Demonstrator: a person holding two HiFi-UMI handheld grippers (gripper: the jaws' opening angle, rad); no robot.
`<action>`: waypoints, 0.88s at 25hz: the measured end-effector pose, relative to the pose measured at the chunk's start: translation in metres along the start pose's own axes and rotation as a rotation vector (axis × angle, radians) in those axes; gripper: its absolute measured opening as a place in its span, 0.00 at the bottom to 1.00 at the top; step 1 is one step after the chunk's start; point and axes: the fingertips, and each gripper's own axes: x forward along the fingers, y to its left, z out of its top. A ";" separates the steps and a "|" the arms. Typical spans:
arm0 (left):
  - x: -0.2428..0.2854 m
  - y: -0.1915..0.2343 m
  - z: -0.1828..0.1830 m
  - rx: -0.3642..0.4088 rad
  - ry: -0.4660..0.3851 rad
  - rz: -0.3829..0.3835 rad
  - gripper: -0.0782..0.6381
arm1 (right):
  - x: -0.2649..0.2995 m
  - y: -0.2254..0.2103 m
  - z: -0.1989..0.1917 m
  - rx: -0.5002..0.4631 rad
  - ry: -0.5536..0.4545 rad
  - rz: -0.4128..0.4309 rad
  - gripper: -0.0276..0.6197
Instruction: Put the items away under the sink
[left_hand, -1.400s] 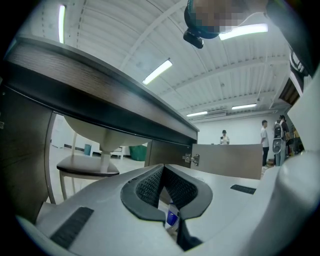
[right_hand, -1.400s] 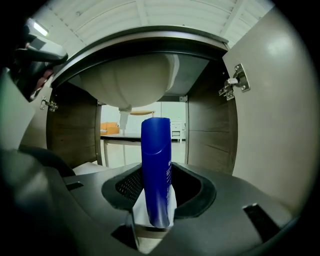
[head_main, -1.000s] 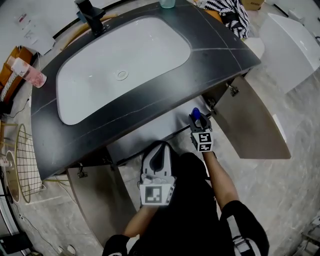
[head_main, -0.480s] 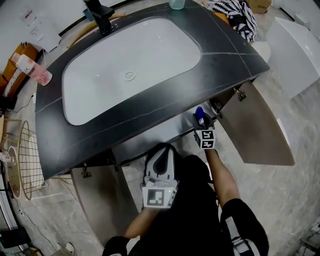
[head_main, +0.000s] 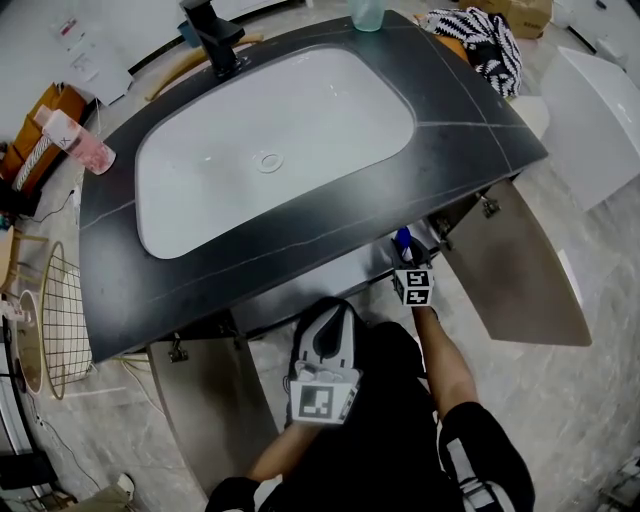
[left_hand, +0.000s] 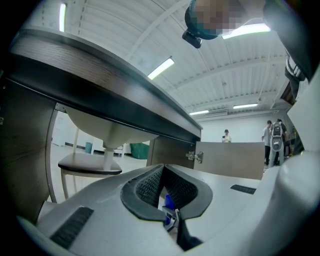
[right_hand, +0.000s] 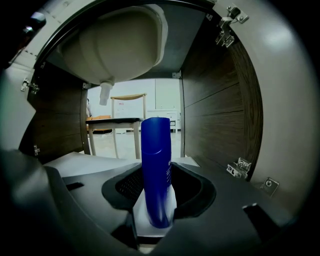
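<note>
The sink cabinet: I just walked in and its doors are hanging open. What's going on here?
A person with a gripper in each hand is putting things away under the sink. The right gripper is clamped on an upright blue bottle, held at the mouth of the open cabinet, below the basin. The left gripper sits nearer the person, jaws together and apparently holding nothing. The bottle has not been released yet.

Blue bottle (right_hand: 156, 150) gleams here, smooth glossy plastic, and the black pads (right_hand: 130, 184) of my right gripper (right_hand: 160, 200) look rough and meshy against its matt plastic shell. The cabinet wall (right_hand: 215, 115) is dark wood grain, dull (the hinge (right_hand: 239, 167) is bright bare metal). Up top, the countertop (head_main: 460, 130) looks like matt dark stone with pale veins, the basin (head_main: 300, 130) smooth, white, softly shiny.
</note>
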 end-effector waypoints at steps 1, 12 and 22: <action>0.001 -0.001 0.000 0.001 -0.002 -0.002 0.13 | 0.001 0.000 -0.001 -0.001 0.001 0.001 0.29; 0.001 -0.002 0.001 0.002 -0.010 -0.012 0.13 | -0.003 0.000 -0.004 -0.016 0.023 -0.001 0.29; -0.004 0.001 0.002 -0.008 -0.009 -0.004 0.13 | -0.009 0.000 -0.006 -0.009 0.074 -0.021 0.36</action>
